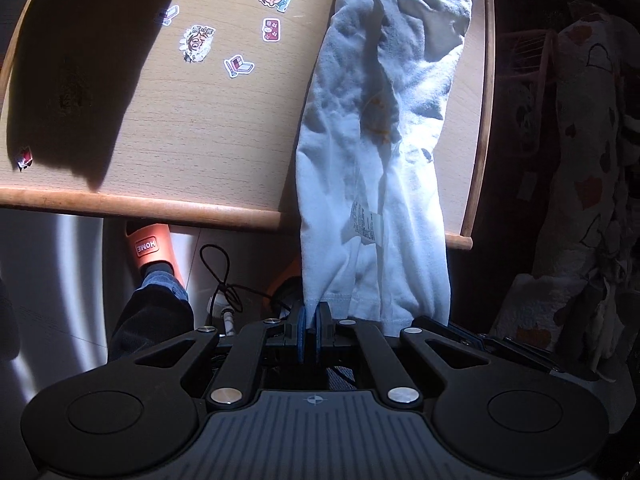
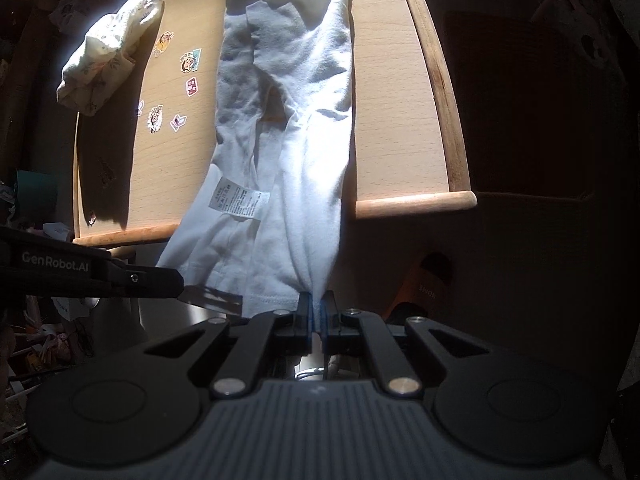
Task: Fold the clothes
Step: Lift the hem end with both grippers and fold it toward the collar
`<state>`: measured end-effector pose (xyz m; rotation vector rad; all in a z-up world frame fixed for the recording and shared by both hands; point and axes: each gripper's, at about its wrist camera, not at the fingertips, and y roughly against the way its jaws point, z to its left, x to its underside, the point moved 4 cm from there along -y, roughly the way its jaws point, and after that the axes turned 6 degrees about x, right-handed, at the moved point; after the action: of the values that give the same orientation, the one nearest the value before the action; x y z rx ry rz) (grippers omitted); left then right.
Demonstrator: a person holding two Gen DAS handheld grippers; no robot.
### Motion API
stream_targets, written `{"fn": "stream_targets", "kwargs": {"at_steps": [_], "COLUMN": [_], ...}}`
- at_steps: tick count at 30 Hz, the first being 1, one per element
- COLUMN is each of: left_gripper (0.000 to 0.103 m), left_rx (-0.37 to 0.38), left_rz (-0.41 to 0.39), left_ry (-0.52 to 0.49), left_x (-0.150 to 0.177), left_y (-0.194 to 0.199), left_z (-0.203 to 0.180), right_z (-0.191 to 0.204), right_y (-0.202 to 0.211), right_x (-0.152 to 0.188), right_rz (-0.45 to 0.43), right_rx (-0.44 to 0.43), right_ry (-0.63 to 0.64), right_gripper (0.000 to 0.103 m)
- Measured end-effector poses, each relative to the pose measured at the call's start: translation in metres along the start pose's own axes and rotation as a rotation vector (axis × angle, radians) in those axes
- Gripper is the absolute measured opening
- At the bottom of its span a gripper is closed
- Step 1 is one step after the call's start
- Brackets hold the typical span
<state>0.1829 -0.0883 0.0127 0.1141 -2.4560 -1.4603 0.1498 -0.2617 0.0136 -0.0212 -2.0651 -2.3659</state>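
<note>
White garment bunches between your left gripper and right gripper, both pinching its hem; it could slide off the table.

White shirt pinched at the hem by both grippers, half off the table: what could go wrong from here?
1. Both the left gripper and the right gripper hold only a thin bit of the shirt hem, so it may slip out.
2. The shirt is bunched lengthwise, so creases may get folded in.
3. Dragging it could catch the table edge.
</note>
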Motion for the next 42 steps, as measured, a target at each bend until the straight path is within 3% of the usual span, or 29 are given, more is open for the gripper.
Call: {"fn": "stream_targets", "kwargs": {"at_steps": [9, 24, 33, 42], "left_gripper": [0.005, 0.005, 0.005, 0.005], "left_rx": [0.011, 0.004, -0.048, -0.066], "left_rz": [-0.108, -0.271, -0.298, -0.288], "left_ry": [-0.046, -0.042, -0.039, -0.001], "left_x": [-0.032, -0.118, -0.175, -0.213], "left_y": [0.022, 0.041, 0.02, -0.002], "left_z": [-0.037, -0.057, -0.052, -0.045], "right_z": [-0.002, -0.003, -0.009, -0.017], "right_y": [0.034, 0.04, 0.005, -0.024], "right_x": [-0.035, -0.132, -0.187, -0.215], "right_rz": [-0.11, -0.202, -0.141, -0.065], "right_rx": [-0.011, -0.077, -0.111, -0.123], "right_ry": [-0.001, -0.077, -0.167, -0.257], "right_gripper": [0.004, 0.004, 0.004, 0.005]}}
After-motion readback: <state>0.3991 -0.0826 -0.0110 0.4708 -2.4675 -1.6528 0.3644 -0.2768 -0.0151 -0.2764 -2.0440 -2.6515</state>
